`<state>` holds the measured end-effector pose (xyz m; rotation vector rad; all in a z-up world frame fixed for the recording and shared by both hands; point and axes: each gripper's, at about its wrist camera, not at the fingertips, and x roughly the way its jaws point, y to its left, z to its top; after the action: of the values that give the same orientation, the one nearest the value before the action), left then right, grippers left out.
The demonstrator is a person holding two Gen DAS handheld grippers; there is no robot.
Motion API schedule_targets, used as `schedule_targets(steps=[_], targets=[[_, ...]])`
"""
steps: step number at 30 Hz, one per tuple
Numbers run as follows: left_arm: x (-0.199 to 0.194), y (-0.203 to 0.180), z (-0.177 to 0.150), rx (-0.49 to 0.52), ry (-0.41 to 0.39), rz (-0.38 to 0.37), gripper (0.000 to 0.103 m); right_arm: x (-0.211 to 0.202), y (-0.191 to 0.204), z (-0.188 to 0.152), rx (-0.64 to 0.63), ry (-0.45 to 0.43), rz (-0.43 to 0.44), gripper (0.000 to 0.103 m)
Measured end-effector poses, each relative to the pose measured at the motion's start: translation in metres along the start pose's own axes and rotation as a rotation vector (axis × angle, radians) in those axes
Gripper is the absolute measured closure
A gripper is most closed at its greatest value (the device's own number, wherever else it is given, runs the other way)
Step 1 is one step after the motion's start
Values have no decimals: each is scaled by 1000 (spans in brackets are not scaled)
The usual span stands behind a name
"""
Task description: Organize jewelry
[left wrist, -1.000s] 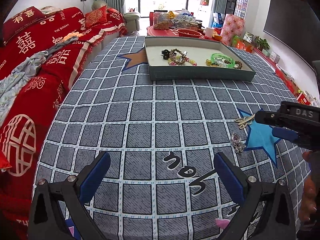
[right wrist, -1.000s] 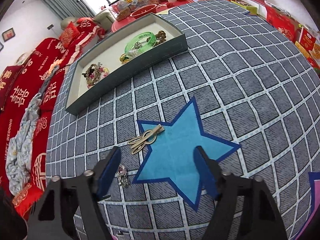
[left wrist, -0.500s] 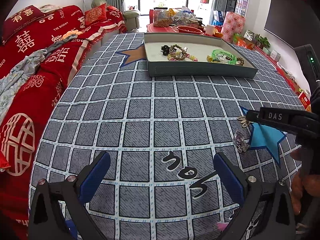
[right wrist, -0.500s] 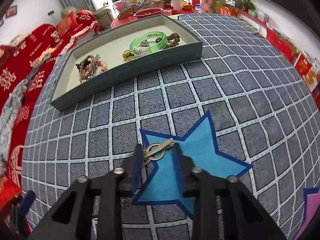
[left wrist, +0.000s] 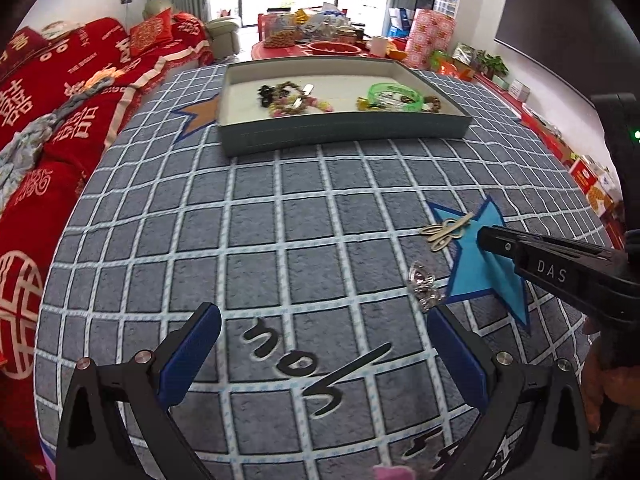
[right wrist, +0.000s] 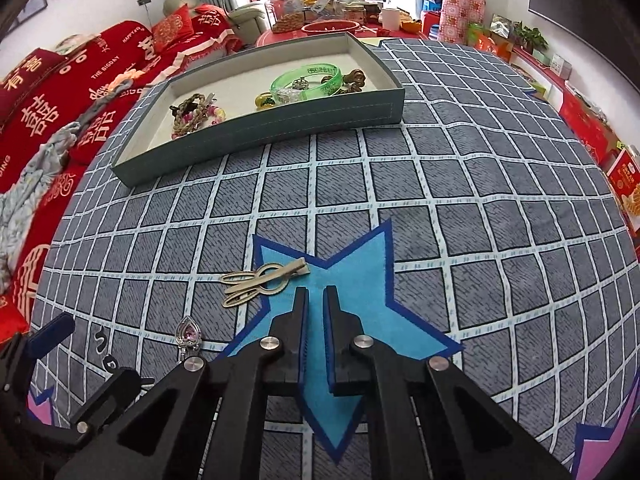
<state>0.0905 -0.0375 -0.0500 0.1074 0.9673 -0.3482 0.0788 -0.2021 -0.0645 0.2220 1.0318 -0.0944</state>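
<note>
A gold hair clip (right wrist: 264,280) lies on the edge of the blue star (right wrist: 352,280), just ahead-left of my right gripper (right wrist: 316,292), which is nearly shut and holds nothing. The clip also shows in the left wrist view (left wrist: 446,231). A silver heart pendant with a pink stone (right wrist: 188,334) lies to the left, also in the left wrist view (left wrist: 422,286). A grey-green tray (right wrist: 280,128) at the back holds a green bangle (right wrist: 306,80), beaded bracelets (right wrist: 196,114) and other pieces. My left gripper (left wrist: 320,346) is open and empty above the cloth.
The checked grey tablecloth (left wrist: 280,216) covers the round table. A red sofa (left wrist: 60,92) stands at the left. A cluttered red table (left wrist: 320,40) is behind the tray. Boxes (right wrist: 600,132) line the right wall.
My right gripper has closed from wide open to nearly shut and come down close to the gold clip. The left gripper stayed open and shifted a little forward.
</note>
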Motion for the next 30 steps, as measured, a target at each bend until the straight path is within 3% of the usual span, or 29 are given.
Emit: schedule_targets(steps=[2, 7, 15, 22, 24, 25, 26, 30], targets=[[3, -7, 3, 24, 3, 2, 0, -1, -4, 0, 3, 2, 13, 95], [11, -17, 7, 35, 16, 7, 0, -1, -23, 4, 111, 26, 139, 94], [22, -32, 12, 66, 24, 25, 0, -4, -24, 10, 59, 32, 150, 94], [23, -41, 12, 94, 22, 7, 30, -3, -21, 20, 14, 16, 168, 75], [22, -44, 14, 111, 12, -5, 49, -1, -19, 26, 24, 10, 182, 74], [22, -44, 14, 115, 10, -11, 64, 1, -19, 27, 26, 10, 184, 74], [22, -44, 14, 118, 11, -10, 71, 3, -17, 30, 27, 11, 186, 74], [20, -37, 13, 106, 13, -3, 72, 15, -10, 31, 13, 46, 163, 75]])
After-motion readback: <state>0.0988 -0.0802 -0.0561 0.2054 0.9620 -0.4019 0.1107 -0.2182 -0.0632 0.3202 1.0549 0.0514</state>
